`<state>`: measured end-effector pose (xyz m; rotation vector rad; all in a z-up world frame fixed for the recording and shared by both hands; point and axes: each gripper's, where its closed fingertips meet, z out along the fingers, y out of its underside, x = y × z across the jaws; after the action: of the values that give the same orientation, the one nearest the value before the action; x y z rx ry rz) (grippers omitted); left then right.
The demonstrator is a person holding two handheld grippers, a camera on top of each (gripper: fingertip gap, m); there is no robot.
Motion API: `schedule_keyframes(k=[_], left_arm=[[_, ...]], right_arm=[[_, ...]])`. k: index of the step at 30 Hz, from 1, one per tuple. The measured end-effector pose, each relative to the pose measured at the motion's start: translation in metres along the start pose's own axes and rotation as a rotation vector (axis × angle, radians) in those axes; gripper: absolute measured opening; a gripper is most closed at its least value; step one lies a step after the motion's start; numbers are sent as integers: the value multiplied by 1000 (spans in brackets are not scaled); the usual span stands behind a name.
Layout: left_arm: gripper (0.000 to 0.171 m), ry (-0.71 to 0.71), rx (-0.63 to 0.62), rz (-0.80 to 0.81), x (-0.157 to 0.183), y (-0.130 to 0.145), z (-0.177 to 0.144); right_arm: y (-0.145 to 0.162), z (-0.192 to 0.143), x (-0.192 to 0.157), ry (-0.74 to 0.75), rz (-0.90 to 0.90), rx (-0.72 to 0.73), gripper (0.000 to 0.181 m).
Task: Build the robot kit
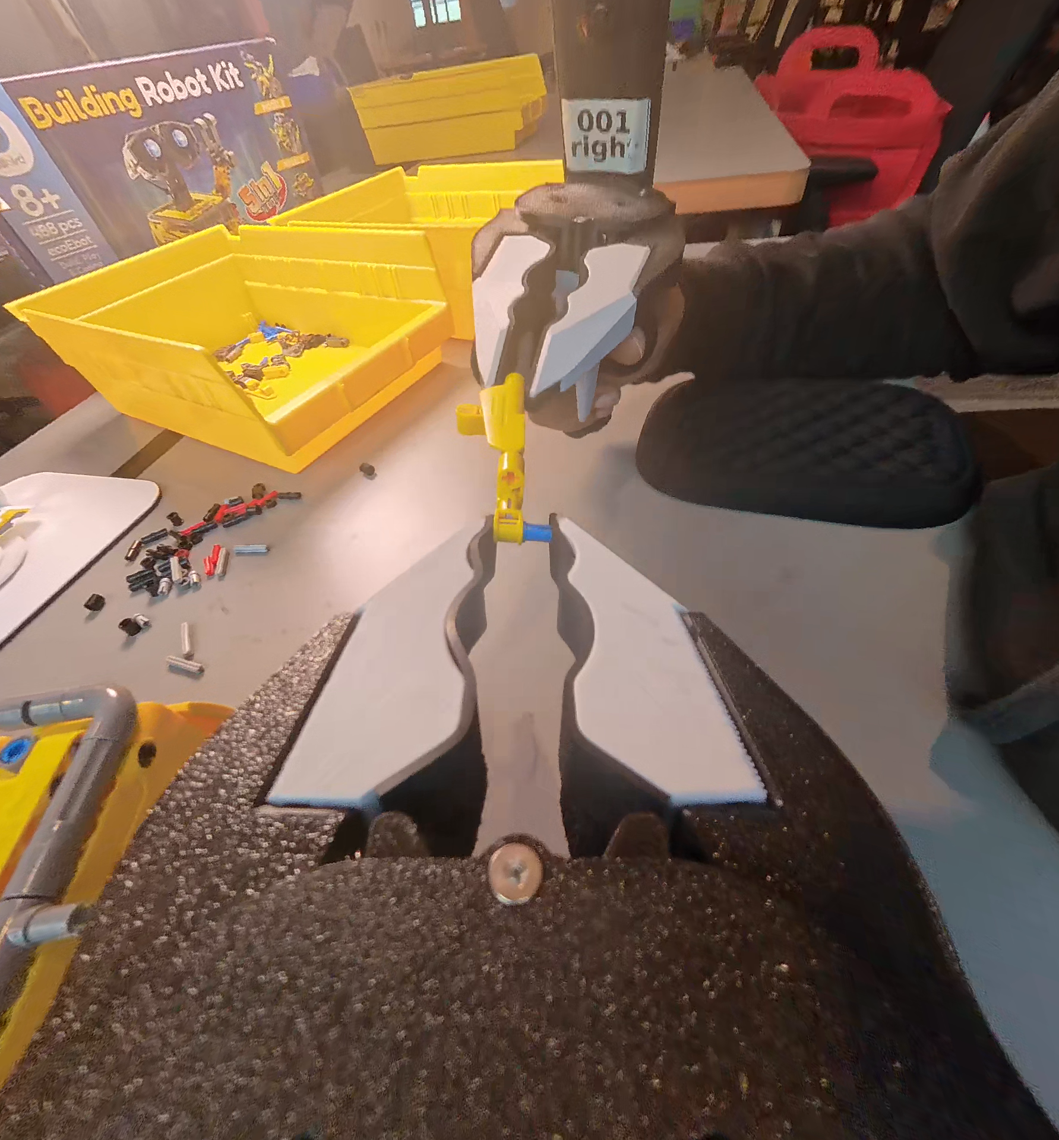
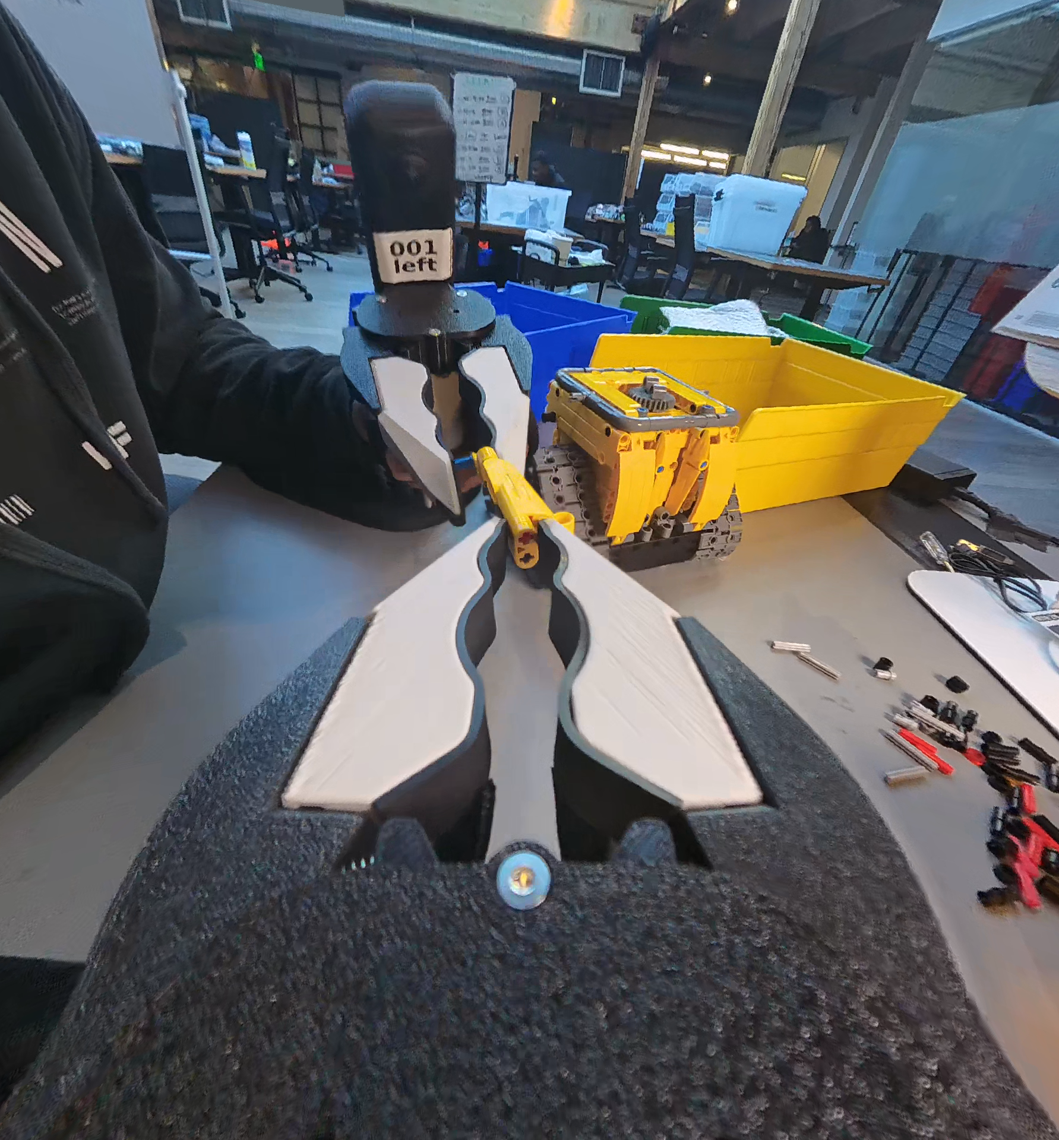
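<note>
The left gripper [image 1: 519,532] and the right gripper [image 2: 522,543] both hold one small yellow brick assembly [image 1: 507,456] above the grey table [image 1: 730,586], each at one end of it. The assembly is a thin chain of yellow connector pieces, and its long axis goes from one pair of fingertips to the other. The left jaws are nearly closed on the near end, where a short blue pin [image 1: 534,532] sticks out sideways against the right fingertip. The right jaws are also almost closed, pinching the far, thicker yellow end. So the piece lies straight ahead of each gripper and bridges between them; neither is clearly nearer. In the right wrist view, a yellow tracked robot model [image 2: 641,456] stands just behind the assembly, before a yellow bin [image 2: 823,425]. Loose black, red and grey pins [image 1: 187,555] lie well to the side of the left gripper, near another yellow bin [image 1: 144,370] with a few parts inside.
</note>
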<state>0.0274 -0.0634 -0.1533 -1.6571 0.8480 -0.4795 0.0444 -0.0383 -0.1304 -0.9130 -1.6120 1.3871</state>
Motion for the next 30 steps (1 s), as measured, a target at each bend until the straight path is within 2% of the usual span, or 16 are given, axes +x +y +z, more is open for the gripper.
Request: schedule_keyframes(k=[6, 15, 30], left_arm=[[16, -23, -88, 81, 1, 15, 5], [16, -22, -282, 133, 5, 51, 16], [16, -63, -347, 136, -2, 62, 17]], right_arm=[[29, -1, -3, -7, -122, -207, 9], [66, -2, -5, -27, -192, -409, 9], [82, -3, -1, -17, -193, -472, 8]])
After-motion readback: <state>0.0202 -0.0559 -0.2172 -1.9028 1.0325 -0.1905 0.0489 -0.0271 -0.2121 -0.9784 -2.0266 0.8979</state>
